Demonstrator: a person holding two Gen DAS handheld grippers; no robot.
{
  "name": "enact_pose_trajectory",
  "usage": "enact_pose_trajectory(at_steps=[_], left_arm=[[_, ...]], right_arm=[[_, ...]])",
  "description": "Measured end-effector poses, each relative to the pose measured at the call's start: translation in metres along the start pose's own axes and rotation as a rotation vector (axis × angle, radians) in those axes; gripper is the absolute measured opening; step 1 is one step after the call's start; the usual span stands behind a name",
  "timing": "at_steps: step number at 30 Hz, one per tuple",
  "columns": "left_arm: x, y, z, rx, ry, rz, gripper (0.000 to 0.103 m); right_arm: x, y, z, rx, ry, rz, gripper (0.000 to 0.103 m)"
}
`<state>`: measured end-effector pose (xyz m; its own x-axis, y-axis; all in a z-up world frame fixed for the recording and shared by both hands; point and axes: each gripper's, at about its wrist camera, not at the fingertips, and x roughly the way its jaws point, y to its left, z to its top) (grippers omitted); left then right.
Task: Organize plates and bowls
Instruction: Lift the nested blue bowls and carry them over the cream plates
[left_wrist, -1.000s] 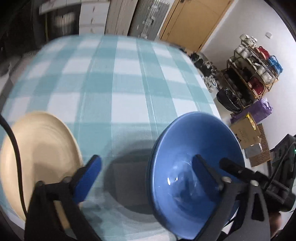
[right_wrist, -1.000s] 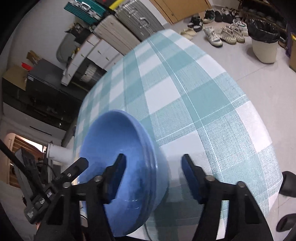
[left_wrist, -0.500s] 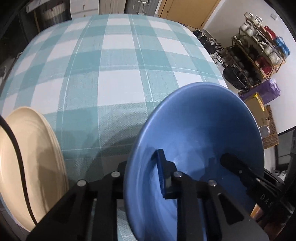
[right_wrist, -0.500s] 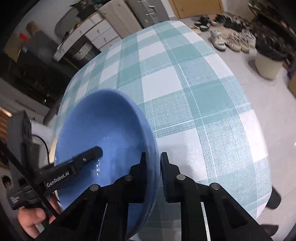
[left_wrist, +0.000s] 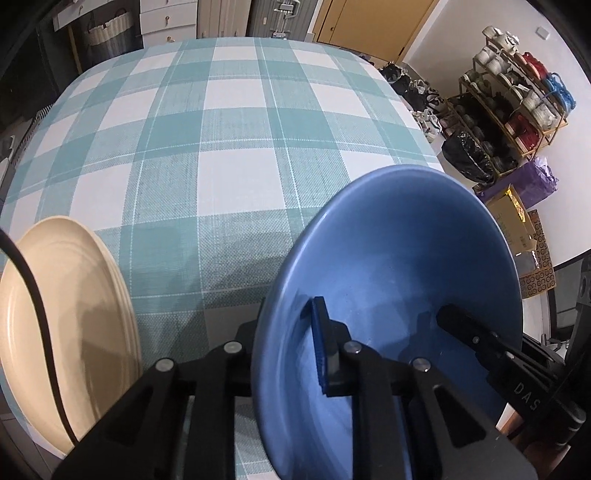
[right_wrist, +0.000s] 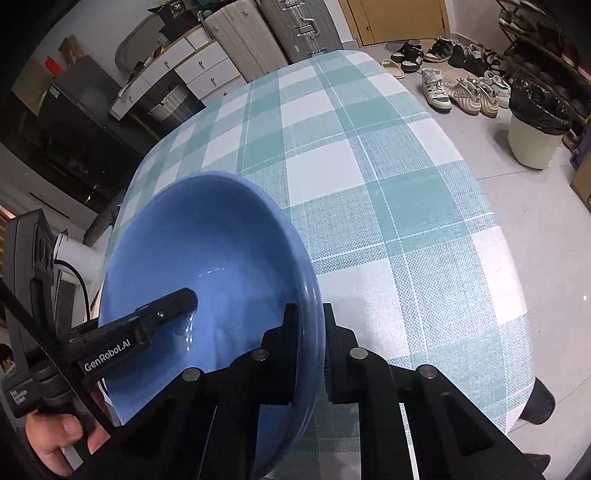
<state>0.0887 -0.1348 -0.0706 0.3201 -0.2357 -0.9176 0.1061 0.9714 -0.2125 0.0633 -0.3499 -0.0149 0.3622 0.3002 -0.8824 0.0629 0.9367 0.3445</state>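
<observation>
One blue bowl (left_wrist: 399, 280), round, deep and glossy, sits tilted between two sets of black tongs. The left tongs (left_wrist: 284, 343) are clamped on its near left rim, one blue-padded finger (left_wrist: 319, 343) inside, the other outside. The right tongs (right_wrist: 308, 332) pinch the opposite rim the same way. Left of the left tongs lies one stack of cream plates (left_wrist: 62, 317), smooth and round; how many I cannot tell. Beneath everything spreads the surface (left_wrist: 229, 133), covered in woven teal-and-white checked cloth.
</observation>
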Motion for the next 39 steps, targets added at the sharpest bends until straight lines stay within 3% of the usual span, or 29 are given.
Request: enact_pose_trajectory(at_steps=[10,18,31,39], left_arm=[[-0.035,0.01,-0.005,0.003,-0.064,0.015,0.017],[-0.081,0.041,-0.012,-0.042,-0.15,0.049,0.017],[-0.128,0.141,-0.037,-0.188,-0.204,0.136,0.017],[-0.129,0.194,-0.046,-0.259,-0.192,0.177,0.017]], right_arm=[[-0.02,0.025,0.002,-0.061,-0.026,-0.003,0.011],[-0.038,0.075,0.002,-0.142,-0.054,0.02,0.011],[-0.016,0.182,-0.005,-0.246,0.009,0.118,0.011],[0.019,0.236,-0.016,-0.298,0.063,0.145,0.011]])
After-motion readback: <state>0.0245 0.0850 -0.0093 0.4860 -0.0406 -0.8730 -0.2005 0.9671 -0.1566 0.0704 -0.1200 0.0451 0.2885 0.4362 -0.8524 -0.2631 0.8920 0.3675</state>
